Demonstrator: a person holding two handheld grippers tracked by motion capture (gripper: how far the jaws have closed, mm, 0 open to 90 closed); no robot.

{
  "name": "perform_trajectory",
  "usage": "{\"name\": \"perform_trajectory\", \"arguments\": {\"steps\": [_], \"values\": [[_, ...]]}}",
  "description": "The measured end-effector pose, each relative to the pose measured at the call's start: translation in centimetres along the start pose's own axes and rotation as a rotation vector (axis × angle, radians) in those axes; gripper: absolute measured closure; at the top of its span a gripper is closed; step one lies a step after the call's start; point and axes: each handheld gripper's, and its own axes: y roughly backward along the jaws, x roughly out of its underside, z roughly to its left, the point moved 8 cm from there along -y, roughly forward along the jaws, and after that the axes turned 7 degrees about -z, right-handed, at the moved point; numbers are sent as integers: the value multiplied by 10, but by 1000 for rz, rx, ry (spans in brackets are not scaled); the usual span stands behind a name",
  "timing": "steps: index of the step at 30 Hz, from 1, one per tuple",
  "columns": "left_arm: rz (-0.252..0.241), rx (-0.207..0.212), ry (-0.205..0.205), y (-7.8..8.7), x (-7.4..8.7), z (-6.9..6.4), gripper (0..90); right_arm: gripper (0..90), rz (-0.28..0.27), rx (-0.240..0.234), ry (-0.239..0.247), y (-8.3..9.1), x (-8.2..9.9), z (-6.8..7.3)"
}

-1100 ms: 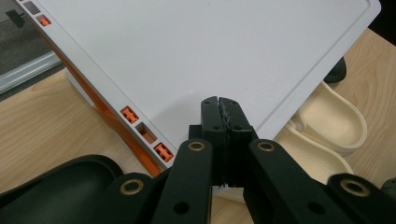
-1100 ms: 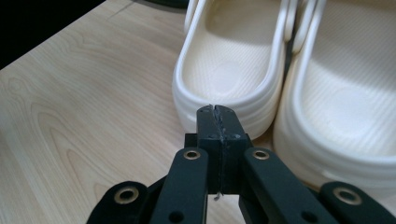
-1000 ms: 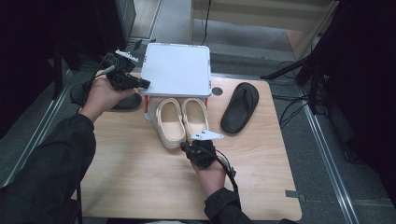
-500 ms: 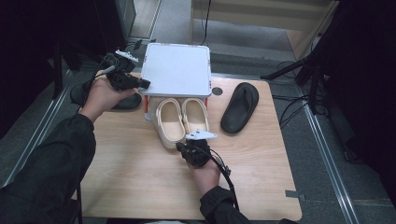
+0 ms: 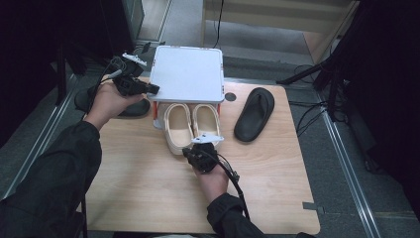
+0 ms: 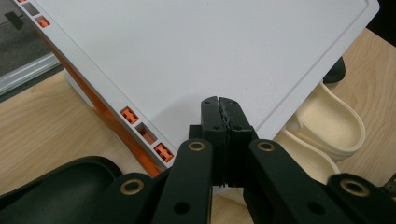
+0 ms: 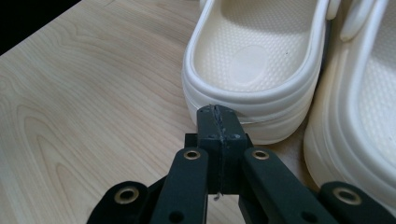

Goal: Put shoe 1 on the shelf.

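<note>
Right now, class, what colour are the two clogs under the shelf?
Cream clogs, clearest in the right gripper view.

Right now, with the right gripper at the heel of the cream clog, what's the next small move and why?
Probably open the right gripper first: its jaws are shut, tips right at the heel rim of the left cream clog, so it cannot take hold of that rim as it stands.

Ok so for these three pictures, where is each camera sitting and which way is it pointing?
High view: above the person's side, looking forward and down on the table; both forearms and hands show.
Left gripper view: rides the left gripper, facing the white tray top; shut black jaws show.
Right gripper view: rides the right gripper, facing the heel of the left cream clog; shut jaws show.
Shared: all three views show the cream clogs.
</note>
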Motion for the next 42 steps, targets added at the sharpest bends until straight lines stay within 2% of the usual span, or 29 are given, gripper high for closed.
{"name": "perform_trajectory", "arguments": {"steps": [2, 8, 13, 20, 23, 25, 28, 29, 30, 32, 35, 39, 42], "values": [[-1, 2, -3, 0, 0, 0, 900, 900, -1, 18, 12, -3, 0, 0], [0, 1, -1, 0, 0, 0, 900, 900, -10, 17, -20, -13, -5, 1], [2, 0, -2, 0, 0, 0, 900, 900, 8, 48, 13, -26, -11, 0], [2, -3, -2, 0, 0, 0, 900, 900, 10, 56, 23, -38, -20, 2], [1, -7, -3, 0, 0, -1, 900, 900, 4, 52, -2, -44, -24, 1], [1, -6, -3, 0, 0, -1, 900, 900, 7, 64, -8, -48, -27, 0], [-1, -6, -2, 0, 0, 0, 900, 900, 12, 84, 18, -56, -32, -1], [-2, -4, -1, 0, 0, 0, 900, 900, 24, 111, 28, -58, -34, -2], [-2, -5, -3, 0, 0, 0, 900, 900, 25, 118, 37, -61, -36, -2], [1, -6, -6, 0, 0, 0, 900, 900, 28, 129, 39, -67, -41, -4], [2, -6, -9, 0, 0, -1, 900, 900, 26, 150, 28, -74, -46, -8], [1, -5, -9, 0, 0, 0, 900, 900, 22, 154, -12, -82, -53, -13], [3, -9, -11, 0, 0, -1, 900, 900, 19, 170, -13, -88, -55, -16]]}}
